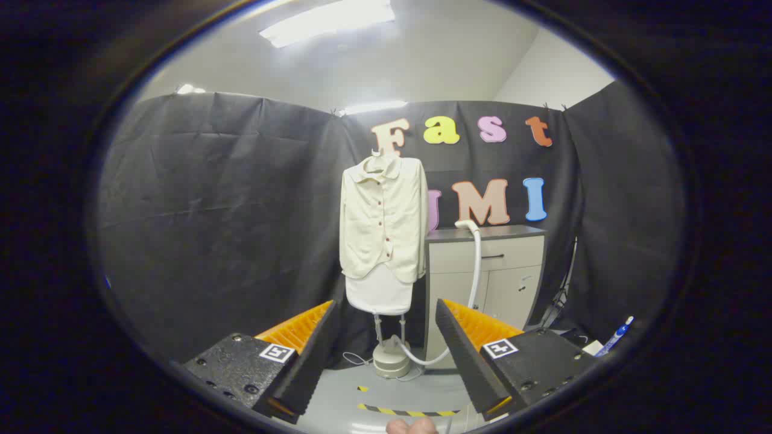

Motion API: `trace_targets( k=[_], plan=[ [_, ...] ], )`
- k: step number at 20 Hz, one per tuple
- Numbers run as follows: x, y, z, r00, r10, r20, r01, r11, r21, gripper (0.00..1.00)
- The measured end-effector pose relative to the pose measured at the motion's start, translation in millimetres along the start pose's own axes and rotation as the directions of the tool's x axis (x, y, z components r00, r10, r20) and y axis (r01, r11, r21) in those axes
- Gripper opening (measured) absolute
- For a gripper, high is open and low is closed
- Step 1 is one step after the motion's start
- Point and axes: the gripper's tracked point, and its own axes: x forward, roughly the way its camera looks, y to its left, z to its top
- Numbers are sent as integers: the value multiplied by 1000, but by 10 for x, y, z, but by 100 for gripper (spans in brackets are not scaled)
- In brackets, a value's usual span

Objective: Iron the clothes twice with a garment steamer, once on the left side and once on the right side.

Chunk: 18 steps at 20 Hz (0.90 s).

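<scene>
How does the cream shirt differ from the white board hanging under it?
The cream shirt has a collar, sleeves and a row of dark buttons; the white board is plain. The shirt is wider and sits higher; the board pokes out below its hem. Both are pale and hang on the steamer stand, well beyond the open gripper.

Tool (386, 346) agape, empty; blouse (384, 220) well beyond.

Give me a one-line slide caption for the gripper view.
Open gripper faces the cream shirt hanging beyond its fingers, steamer hose draped over the cabinet beside it.
</scene>
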Motion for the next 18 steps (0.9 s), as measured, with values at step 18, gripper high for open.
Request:
trace_targets(
  k=[18],
  plan=[
    [-3, -157, 73, 999, -40, 9, 40, 999, -2, 98]
  ],
)
